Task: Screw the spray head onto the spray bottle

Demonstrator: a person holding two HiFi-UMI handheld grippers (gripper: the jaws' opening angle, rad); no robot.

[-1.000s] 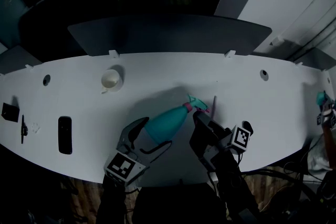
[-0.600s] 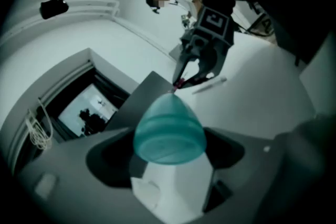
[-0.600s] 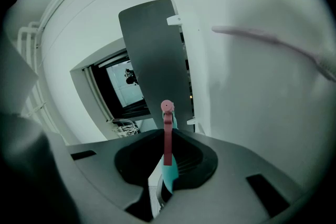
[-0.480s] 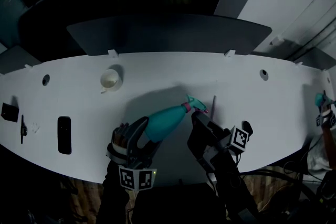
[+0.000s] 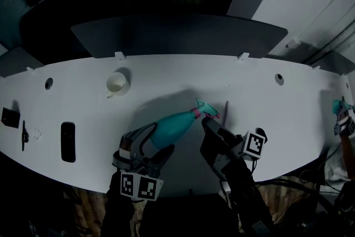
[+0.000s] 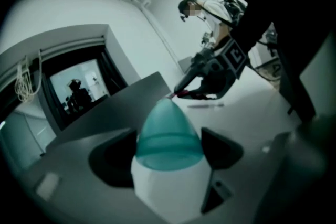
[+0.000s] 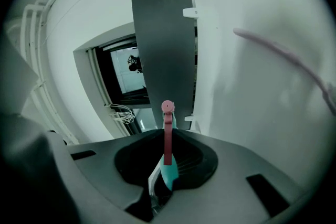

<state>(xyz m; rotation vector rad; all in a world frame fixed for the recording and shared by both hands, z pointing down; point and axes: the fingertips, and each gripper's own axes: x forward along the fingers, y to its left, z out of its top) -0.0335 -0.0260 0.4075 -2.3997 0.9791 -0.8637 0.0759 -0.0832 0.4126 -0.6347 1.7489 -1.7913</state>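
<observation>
My left gripper has just been closing onto the bottle; my right gripper clamps the spray head at the bottle's neck; tightening remains, I judge.

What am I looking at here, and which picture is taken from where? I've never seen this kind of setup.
There is no robot here: a person holds a pair of hand-held tongs in each hand. The wide picture comes from a camera on the person's head, looking down at a white table. The other two come from cameras riding on the tongs, each looking along its own jaws. The left tongs have just been closing and grip the base of a teal spray bottle. The right tongs are shut on the spray head, whose pink part shows between the jaws. On the table lie a cup, a flat black device and a thin rod. The marker cubes belong to the tongs.
</observation>
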